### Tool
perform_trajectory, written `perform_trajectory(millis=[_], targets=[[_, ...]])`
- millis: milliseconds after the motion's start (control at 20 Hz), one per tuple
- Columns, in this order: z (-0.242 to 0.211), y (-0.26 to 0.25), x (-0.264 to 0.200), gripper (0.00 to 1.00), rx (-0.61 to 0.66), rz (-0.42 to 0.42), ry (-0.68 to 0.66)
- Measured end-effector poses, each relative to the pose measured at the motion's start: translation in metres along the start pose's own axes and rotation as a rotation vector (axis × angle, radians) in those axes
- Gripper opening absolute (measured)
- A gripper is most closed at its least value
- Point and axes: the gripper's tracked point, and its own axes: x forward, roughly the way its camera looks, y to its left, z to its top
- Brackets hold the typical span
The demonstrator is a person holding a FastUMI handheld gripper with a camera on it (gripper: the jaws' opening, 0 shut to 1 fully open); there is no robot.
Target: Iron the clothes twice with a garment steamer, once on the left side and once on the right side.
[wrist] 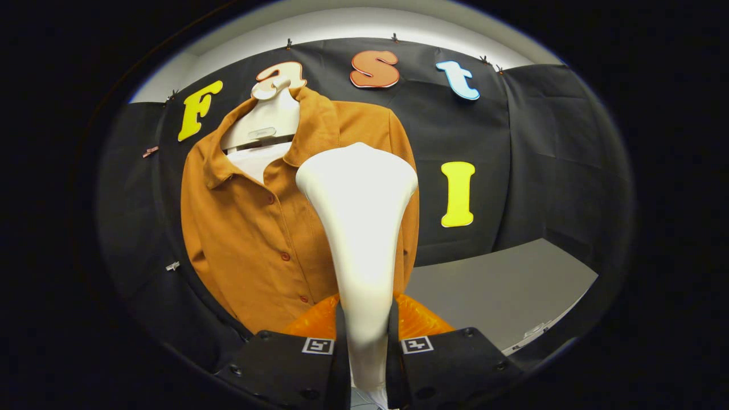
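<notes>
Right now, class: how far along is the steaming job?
Done: the gripper is shut on the steamer, lifted toward the shirt. In hand: its head sits before the shirt's right half. Left: whether either pass is finished cannot be told.

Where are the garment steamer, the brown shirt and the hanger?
garment steamer [359, 188]: gripper view, on its wide head.
brown shirt [250, 250]: gripper view, front panel beside the buttons.
hanger [265, 119]: gripper view, its white neck piece.

- White plastic garment steamer [357, 228] clamped between both fingers of the tool [367, 347].
- Orange buttoned shirt [256, 239] hanging just beyond steamer.
- Grey counter [501, 290] right of shirt.
</notes>
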Motion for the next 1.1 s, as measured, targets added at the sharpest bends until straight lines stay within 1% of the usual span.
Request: perform_trajectory(millis=[200, 500, 950, 1100], targets=[[-0.007, 0.012, 0.025, 0.28, -0.046, -0.007, 0.018], [-0.017, 0.005, 0.052, 0.28, -0.089, -0.063, 0.025], [-0.073, 0.004, 0.062, 0.28, -0.109, -0.084, 0.084], [-0.095, 0.004, 0.066, 0.28, -0.097, -0.078, 0.118]])
